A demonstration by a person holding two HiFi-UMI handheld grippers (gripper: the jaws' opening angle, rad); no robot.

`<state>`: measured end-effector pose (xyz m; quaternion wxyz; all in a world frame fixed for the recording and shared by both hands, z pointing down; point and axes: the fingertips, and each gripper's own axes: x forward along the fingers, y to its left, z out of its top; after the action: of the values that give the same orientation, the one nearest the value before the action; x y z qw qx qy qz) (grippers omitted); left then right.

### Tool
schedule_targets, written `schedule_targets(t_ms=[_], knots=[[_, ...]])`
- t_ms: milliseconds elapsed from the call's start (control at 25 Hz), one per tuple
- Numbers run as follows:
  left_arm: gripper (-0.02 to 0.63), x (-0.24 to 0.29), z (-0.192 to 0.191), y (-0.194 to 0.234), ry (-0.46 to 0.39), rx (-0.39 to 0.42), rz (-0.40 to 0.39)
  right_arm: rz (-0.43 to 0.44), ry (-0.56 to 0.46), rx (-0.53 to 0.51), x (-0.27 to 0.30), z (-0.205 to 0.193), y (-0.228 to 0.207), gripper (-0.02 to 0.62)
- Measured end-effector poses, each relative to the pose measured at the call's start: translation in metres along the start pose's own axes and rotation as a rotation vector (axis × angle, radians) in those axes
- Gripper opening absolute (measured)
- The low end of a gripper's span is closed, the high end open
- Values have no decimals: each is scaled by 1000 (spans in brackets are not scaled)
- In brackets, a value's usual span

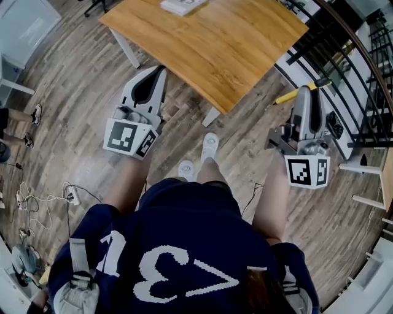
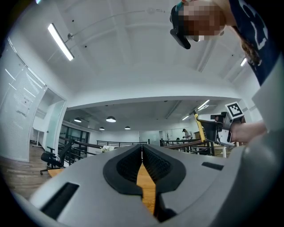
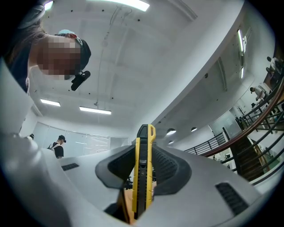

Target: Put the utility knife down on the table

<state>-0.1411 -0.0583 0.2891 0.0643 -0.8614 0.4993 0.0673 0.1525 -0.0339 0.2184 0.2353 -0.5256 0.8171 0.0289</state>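
A yellow and black utility knife [image 3: 143, 173] stands upright between my right gripper's [image 3: 144, 153] jaws, which are shut on it. From the head view the knife [image 1: 288, 95] sticks out sideways at the right gripper's [image 1: 305, 92] tip, off the right of the wooden table [image 1: 209, 37] and above the floor. My left gripper [image 1: 159, 70] hangs near the table's front edge, its jaws shut with nothing between them [image 2: 142, 148]. The left gripper view also catches the knife [image 2: 199, 126] in the other gripper.
A white flat object [image 1: 182, 5] lies at the table's far edge. A black railing [image 1: 344, 61] runs close by on the right. My white shoes [image 1: 209, 144] stand on the wood floor in front of the table, and cables [image 1: 46, 199] lie at the left.
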Motion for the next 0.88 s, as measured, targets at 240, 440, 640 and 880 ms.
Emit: schedule_targets(t_ms=[240,440,640,880], knots=[[18,47,-13,29,7,3,42,54,4,14,61,-21,-25,124],[18,105,-10,52,-18,20,87,95,-4,19,121,-28,-64,124],[18,158,-16,68,-22,31,124,117,-5,43,173,-39,-106,124],[17,196,-26,74,-10,32,166,154,16,71,212,-54,-138,124]])
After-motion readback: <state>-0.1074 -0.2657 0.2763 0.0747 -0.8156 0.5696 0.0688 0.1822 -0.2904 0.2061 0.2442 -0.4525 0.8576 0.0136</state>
